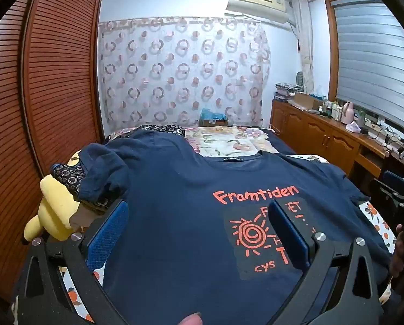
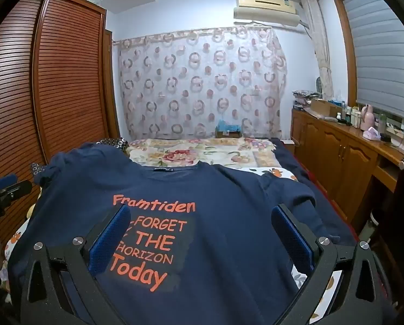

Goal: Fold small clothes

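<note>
A navy T-shirt [image 1: 175,195] with orange lettering and a sun print lies spread face up on the bed, collar away from me. Its left sleeve [image 1: 101,168] is bunched up. My left gripper [image 1: 199,216] hovers over the shirt's left half, open, with nothing between its blue pads [image 1: 107,233]. In the right wrist view the same T-shirt [image 2: 229,197] fills the foreground. My right gripper [image 2: 200,222] hangs open over the printed text, and its blue pads [image 2: 291,235] touch nothing. The shirt's right sleeve [image 2: 288,192] lies rumpled.
A yellow plush toy [image 1: 53,211] and patterned dark cloth [image 1: 69,174] sit at the bed's left edge by the louvred wardrobe [image 1: 53,81]. A floral quilt [image 2: 202,151] covers the bed beyond the shirt. A wooden cabinet [image 2: 337,151] with bottles runs along the right wall.
</note>
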### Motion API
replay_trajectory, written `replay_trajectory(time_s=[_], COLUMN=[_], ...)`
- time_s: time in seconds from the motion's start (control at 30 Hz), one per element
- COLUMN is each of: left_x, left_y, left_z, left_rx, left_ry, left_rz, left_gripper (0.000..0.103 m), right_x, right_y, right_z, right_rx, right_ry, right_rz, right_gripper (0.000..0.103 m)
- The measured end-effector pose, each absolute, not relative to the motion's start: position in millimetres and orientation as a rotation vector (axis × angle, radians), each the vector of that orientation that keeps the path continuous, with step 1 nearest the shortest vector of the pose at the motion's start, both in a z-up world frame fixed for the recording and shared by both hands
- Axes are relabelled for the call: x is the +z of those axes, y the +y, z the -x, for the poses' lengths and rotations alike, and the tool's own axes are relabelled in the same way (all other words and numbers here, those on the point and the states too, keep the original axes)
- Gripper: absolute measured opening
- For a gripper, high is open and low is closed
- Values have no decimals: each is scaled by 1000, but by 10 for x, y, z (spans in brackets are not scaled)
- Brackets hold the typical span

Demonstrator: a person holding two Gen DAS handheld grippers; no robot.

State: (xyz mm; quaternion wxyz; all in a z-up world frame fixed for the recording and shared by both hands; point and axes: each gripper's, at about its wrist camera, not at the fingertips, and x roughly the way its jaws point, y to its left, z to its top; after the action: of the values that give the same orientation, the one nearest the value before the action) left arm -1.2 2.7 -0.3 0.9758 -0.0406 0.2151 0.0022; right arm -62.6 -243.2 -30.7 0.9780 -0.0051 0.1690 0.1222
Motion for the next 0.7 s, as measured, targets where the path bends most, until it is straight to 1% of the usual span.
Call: replay_trajectory(time_s=[0.13, 0.7], left_x=[-1, -3], left_y=[-8, -24], left_z=[3, 1], left_rx=[18, 18], left_ry=[447, 449], left_rz=[38, 22], left_gripper=[103, 103], right_x=[-302, -300], right_y=[-2435, -2410], right_z=[644, 641], right_rx=[246, 231], right_ry=[338, 349], right_rz=[15, 25], right_gripper=[103, 103])
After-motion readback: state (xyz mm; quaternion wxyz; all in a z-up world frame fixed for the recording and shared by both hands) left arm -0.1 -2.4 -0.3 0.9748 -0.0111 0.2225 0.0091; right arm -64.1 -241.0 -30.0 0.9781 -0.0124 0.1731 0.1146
